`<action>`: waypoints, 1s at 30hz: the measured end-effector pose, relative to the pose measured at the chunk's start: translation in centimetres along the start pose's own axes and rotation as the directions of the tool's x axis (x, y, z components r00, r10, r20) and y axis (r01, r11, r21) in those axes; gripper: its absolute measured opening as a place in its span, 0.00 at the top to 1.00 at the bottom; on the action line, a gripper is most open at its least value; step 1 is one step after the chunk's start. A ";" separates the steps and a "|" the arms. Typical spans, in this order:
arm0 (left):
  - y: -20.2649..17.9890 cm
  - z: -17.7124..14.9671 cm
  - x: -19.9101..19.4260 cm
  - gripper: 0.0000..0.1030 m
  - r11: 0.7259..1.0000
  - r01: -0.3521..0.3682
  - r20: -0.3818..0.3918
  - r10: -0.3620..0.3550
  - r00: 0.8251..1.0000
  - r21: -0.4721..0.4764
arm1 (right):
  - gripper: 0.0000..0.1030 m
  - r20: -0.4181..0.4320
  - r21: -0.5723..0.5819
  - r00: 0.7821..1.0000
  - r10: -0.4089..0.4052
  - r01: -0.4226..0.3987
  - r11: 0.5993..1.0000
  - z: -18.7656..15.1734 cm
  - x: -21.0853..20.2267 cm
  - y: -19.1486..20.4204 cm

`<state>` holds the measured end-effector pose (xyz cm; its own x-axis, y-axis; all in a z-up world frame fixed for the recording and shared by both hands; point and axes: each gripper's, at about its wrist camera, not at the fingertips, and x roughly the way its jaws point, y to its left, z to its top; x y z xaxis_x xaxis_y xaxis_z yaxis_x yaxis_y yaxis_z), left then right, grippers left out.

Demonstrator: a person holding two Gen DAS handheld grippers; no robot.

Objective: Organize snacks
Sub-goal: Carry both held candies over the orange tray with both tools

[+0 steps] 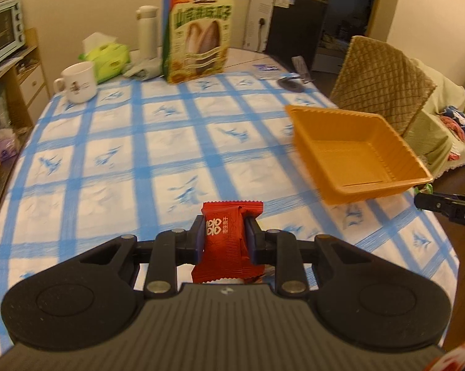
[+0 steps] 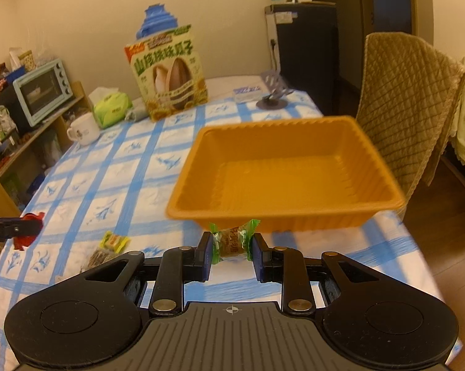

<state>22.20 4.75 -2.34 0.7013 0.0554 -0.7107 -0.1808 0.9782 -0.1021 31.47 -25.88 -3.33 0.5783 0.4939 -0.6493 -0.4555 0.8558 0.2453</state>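
My left gripper (image 1: 224, 236) is shut on a red wrapped candy (image 1: 228, 241) and holds it above the blue checked tablecloth. The empty orange plastic tray (image 1: 356, 151) lies to its right, near the table's right edge. My right gripper (image 2: 230, 249) is shut on a green-ended brown wrapped candy (image 2: 232, 242), just in front of the tray's near wall (image 2: 263, 216). The left gripper with the red candy (image 2: 28, 225) shows at the left edge of the right wrist view. A yellow wrapped snack (image 2: 115, 241) and a dark one (image 2: 98, 258) lie on the cloth.
A green sunflower-seed box (image 1: 198, 34) stands at the back with a blue container behind it. A white mug (image 1: 78, 82), tissue pack (image 1: 108, 58) and white flask (image 1: 147, 31) stand back left. A padded chair (image 2: 408, 105) is right of the table. A toaster oven (image 2: 42, 91) sits on shelves at left.
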 end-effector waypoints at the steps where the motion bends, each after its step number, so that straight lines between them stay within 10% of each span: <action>1: -1.0 0.4 0.4 0.76 1.000 0.011 0.001 -0.011 1.000 0.007 | 0.74 0.003 0.000 1.000 0.000 0.000 1.000 0.5 -0.2 -0.7; 16: -13.7 6.6 7.5 0.76 0.992 0.114 -0.006 -0.114 0.993 0.062 | 0.74 0.004 -0.036 1.000 0.015 -0.014 0.999 5.8 2.5 -8.2; 30: -18.1 9.4 14.6 0.76 0.993 0.114 -0.072 -0.111 0.991 0.034 | 0.74 -0.090 -0.047 0.994 0.056 -0.061 0.997 7.7 8.5 -11.5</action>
<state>42.12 -10.24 -4.32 0.6658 -0.0683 -0.7430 -0.0764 0.9843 -0.1589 46.83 -30.32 -6.08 0.4887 0.5256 -0.6964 -0.5211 0.8160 0.2501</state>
